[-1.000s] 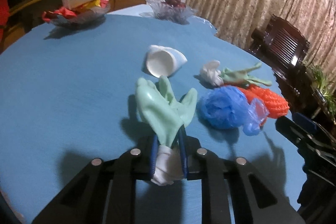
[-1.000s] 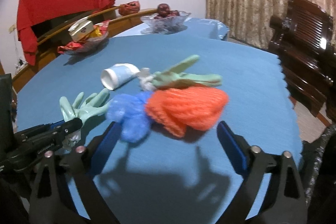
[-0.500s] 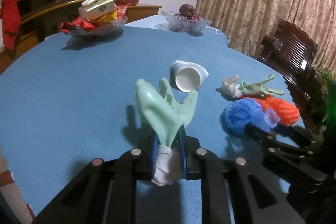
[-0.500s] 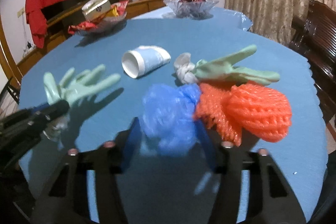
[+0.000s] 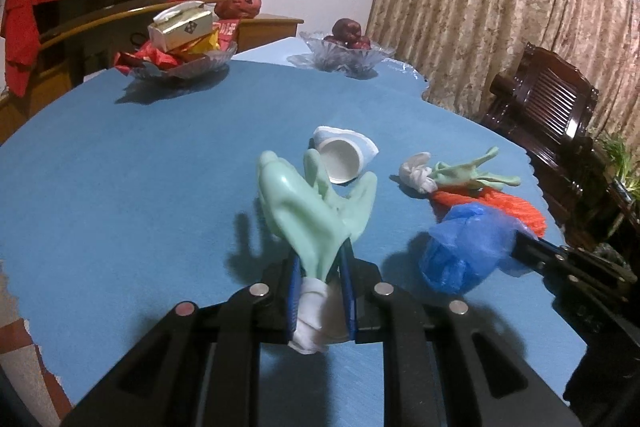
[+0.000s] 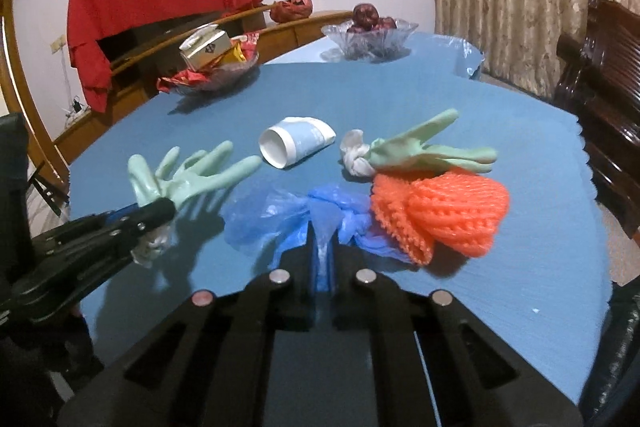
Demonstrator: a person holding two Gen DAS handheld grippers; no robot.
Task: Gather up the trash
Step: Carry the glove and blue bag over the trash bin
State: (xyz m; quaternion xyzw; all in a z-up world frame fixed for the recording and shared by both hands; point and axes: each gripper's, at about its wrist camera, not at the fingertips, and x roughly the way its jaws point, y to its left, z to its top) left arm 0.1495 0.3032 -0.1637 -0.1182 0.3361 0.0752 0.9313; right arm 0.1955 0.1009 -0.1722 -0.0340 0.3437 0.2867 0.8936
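- The left gripper point(image 5: 322, 267) is angling down toward the blue table point(image 5: 140, 167), clamping the cuff of a pale green glove point(image 5: 308, 215) whose fingers are sticking up above the cloth.
- The right gripper point(image 6: 322, 247) is pointing downward too; its jaws have just been closing and are now pinching a crumpled blue plastic bag point(image 6: 280, 219).
- The bag is sitting just beside orange netting point(image 6: 444, 215), with a second green glove point(image 6: 420, 147) and a tipped paper cup point(image 6: 296, 143) lying behind.
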